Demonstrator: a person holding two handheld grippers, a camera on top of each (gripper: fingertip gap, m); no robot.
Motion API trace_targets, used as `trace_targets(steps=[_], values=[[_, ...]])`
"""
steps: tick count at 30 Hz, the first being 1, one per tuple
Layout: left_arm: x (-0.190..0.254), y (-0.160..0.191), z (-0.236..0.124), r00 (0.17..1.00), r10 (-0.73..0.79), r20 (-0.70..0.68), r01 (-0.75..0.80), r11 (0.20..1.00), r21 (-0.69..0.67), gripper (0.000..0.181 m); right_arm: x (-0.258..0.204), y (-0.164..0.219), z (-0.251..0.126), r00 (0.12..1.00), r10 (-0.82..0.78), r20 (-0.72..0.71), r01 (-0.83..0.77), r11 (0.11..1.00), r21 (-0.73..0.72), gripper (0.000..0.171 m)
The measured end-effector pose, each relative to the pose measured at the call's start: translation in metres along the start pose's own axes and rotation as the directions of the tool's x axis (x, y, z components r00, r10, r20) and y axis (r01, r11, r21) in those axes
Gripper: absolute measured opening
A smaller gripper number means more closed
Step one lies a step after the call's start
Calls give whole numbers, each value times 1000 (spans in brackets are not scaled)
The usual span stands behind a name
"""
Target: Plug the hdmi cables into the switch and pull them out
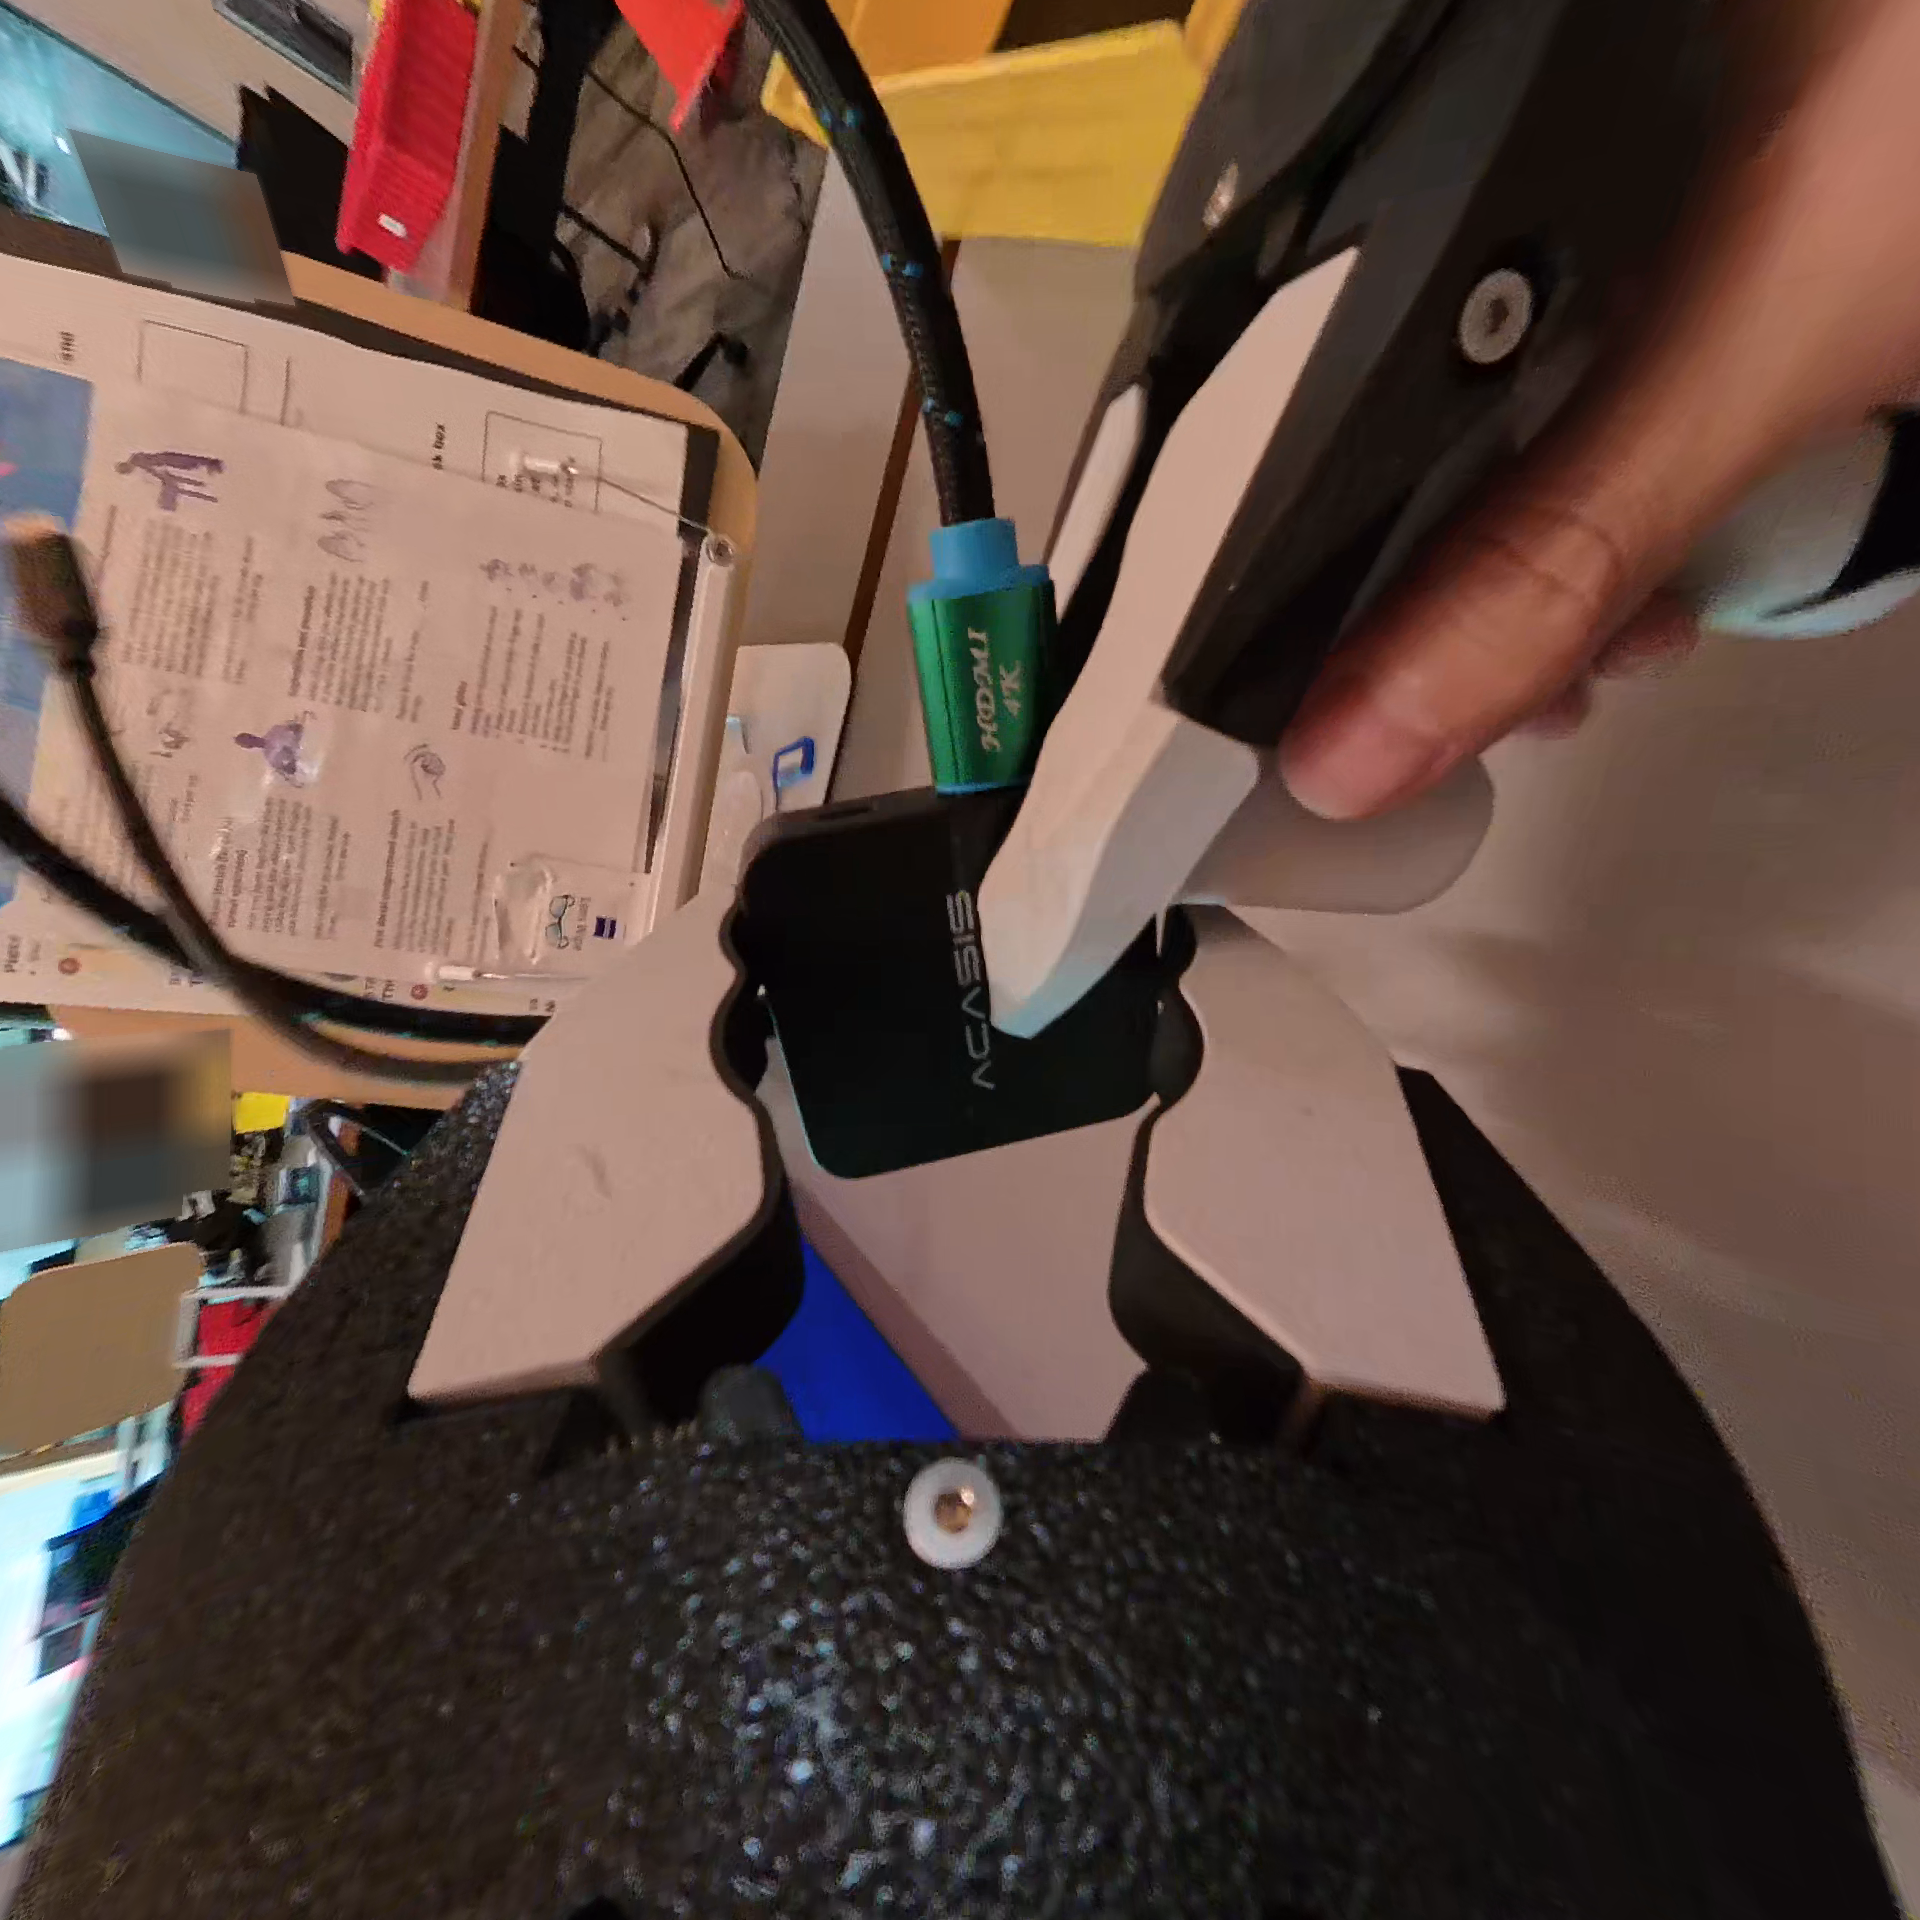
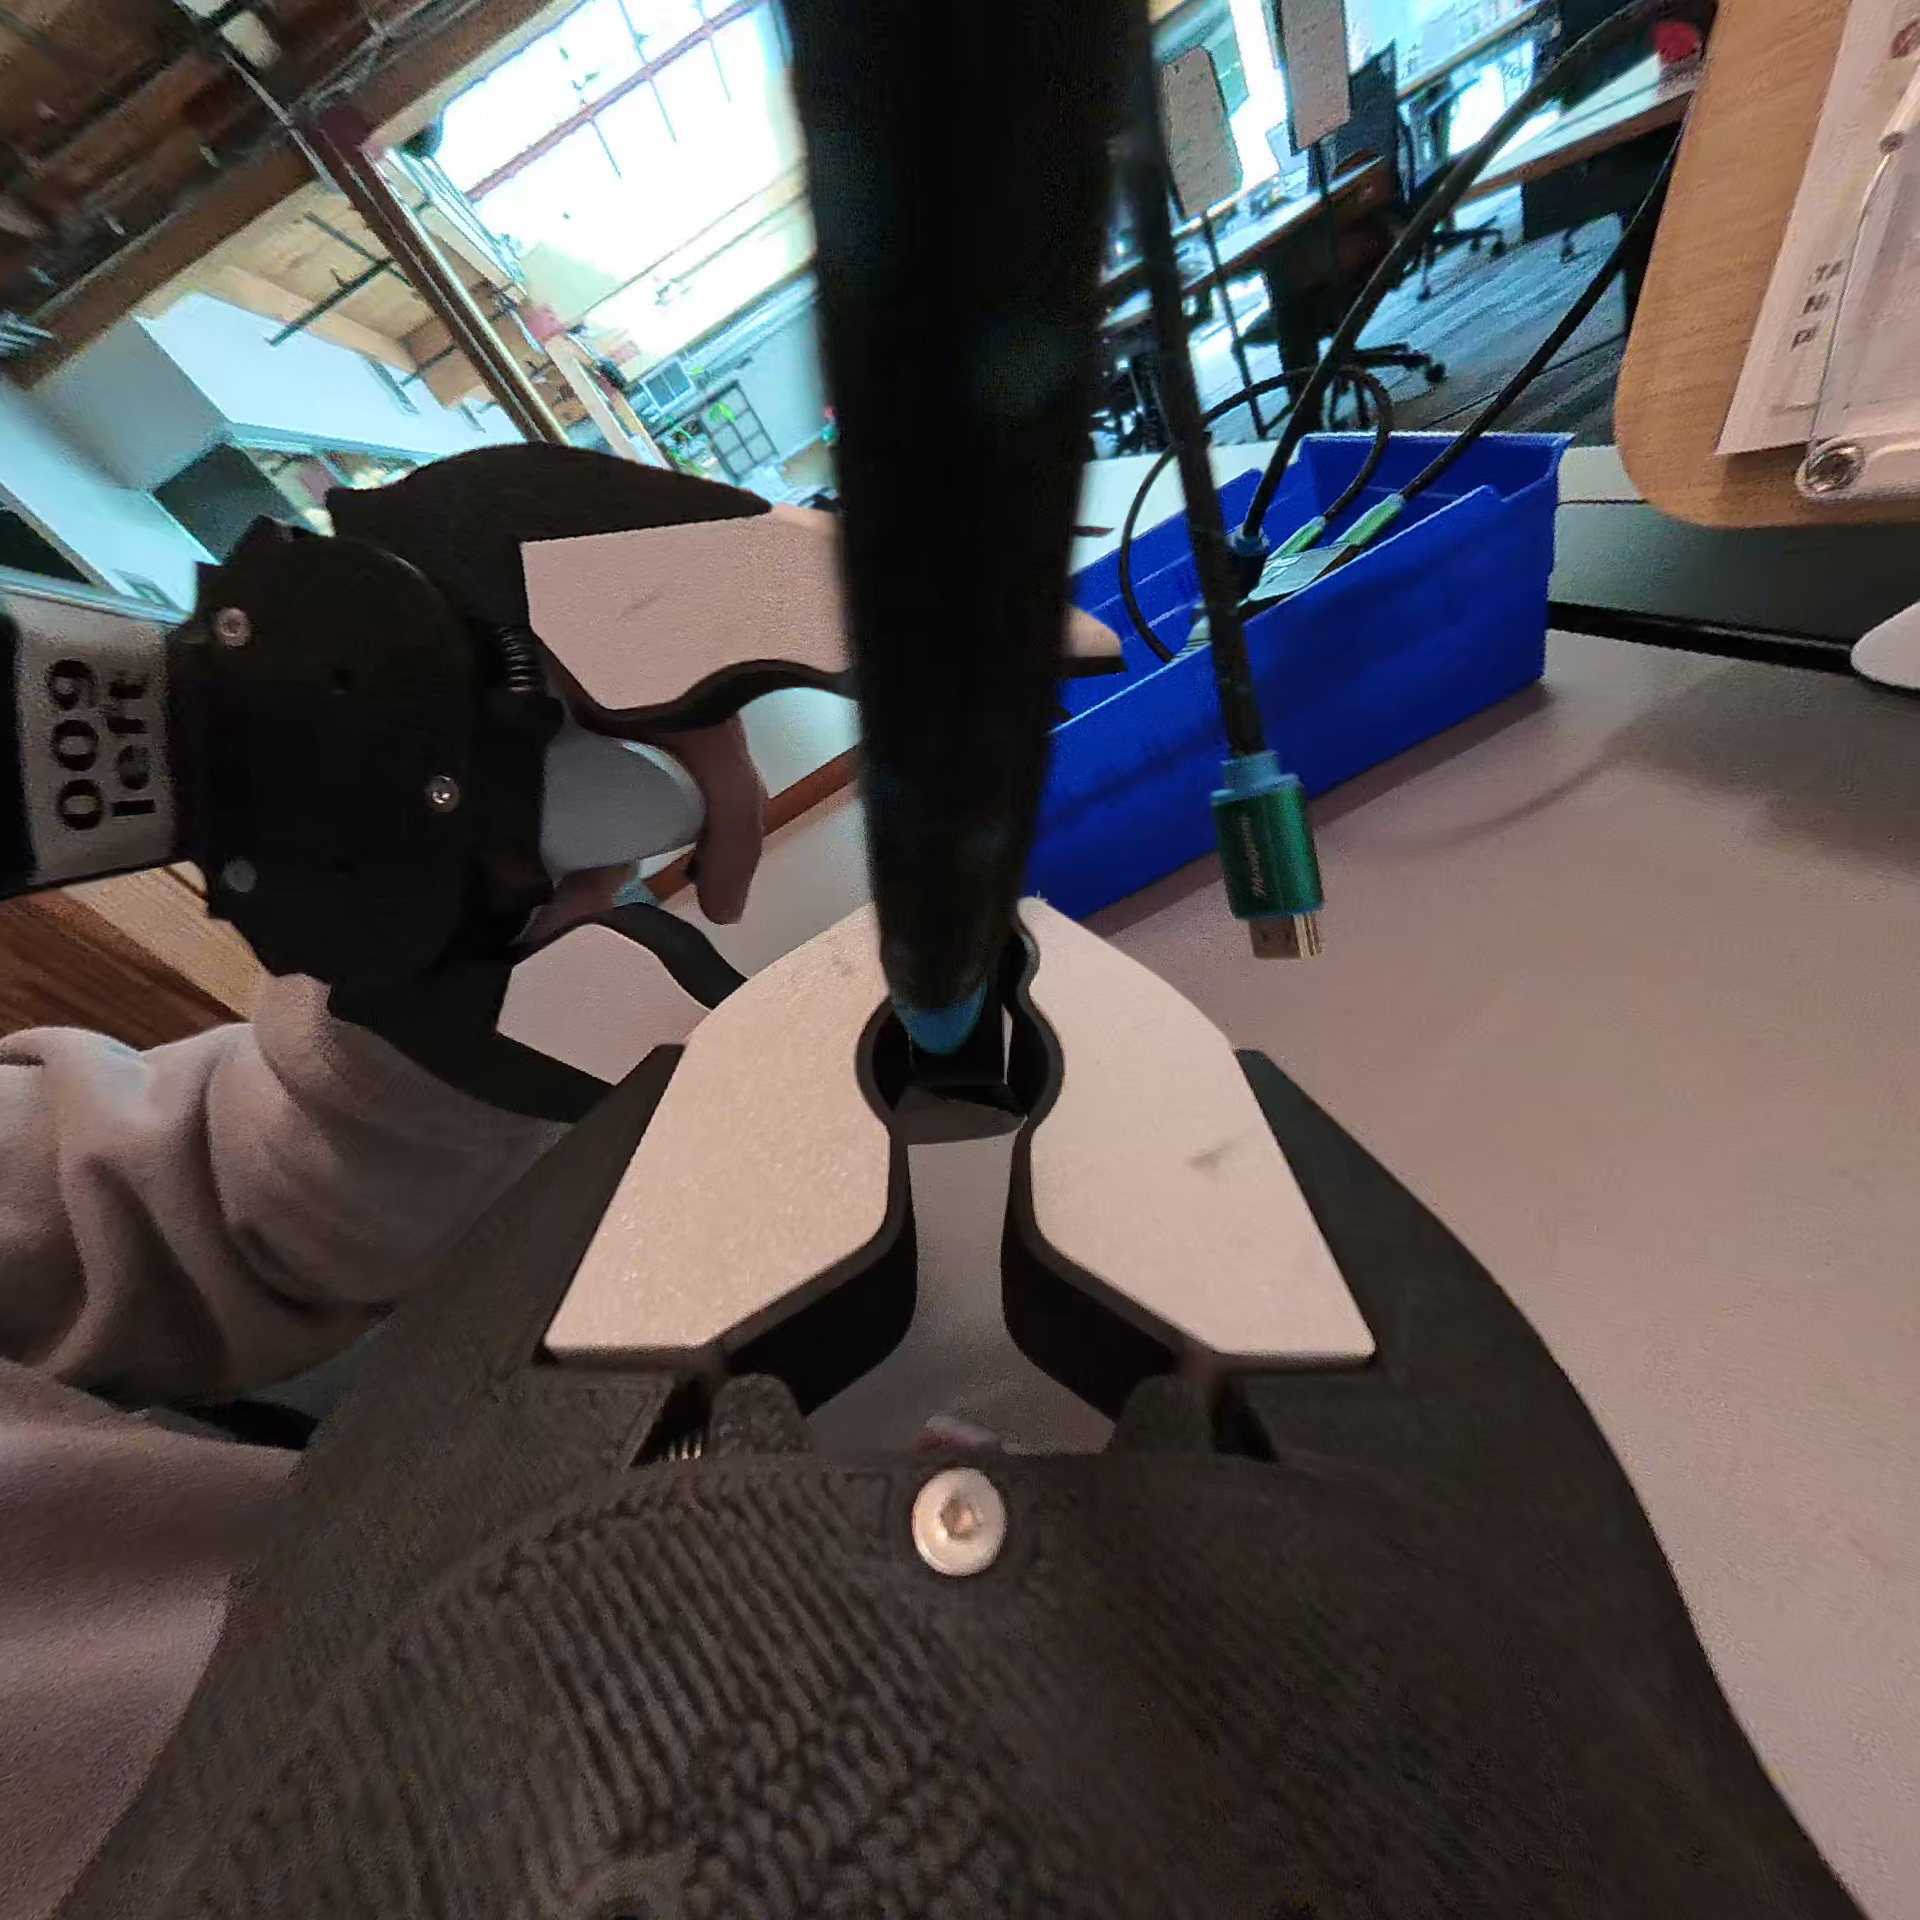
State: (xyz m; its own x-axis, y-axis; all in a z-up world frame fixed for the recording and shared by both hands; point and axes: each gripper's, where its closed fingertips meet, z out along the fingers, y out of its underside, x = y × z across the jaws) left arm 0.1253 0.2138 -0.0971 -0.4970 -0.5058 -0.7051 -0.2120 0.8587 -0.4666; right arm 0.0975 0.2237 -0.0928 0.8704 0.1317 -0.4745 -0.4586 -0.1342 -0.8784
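Observation:
My left gripper is shut on a black HDMI switch and holds it by its two side edges, off the table. A green HDMI plug with a blue collar sits in the switch's far edge, and its black braided cable runs upward. My right gripper is shut on this plug; only the plug's blue collar shows between its fingers. In the left wrist view one right finger lies across the plug and the switch. The left gripper's finger shows at the left of the right wrist view.
A second green HDMI plug hangs loose over the grey table. A blue bin behind it holds more cables. A wooden board with printed sheets stands at the left, with a loose cable before it.

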Motion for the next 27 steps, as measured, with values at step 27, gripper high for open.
trace_targets(steps=[27], values=[[7,-35,-44,987,-113,-111,157,771,618,73,-51,-15,-28,797,430,424,-472,882,-8,13]])
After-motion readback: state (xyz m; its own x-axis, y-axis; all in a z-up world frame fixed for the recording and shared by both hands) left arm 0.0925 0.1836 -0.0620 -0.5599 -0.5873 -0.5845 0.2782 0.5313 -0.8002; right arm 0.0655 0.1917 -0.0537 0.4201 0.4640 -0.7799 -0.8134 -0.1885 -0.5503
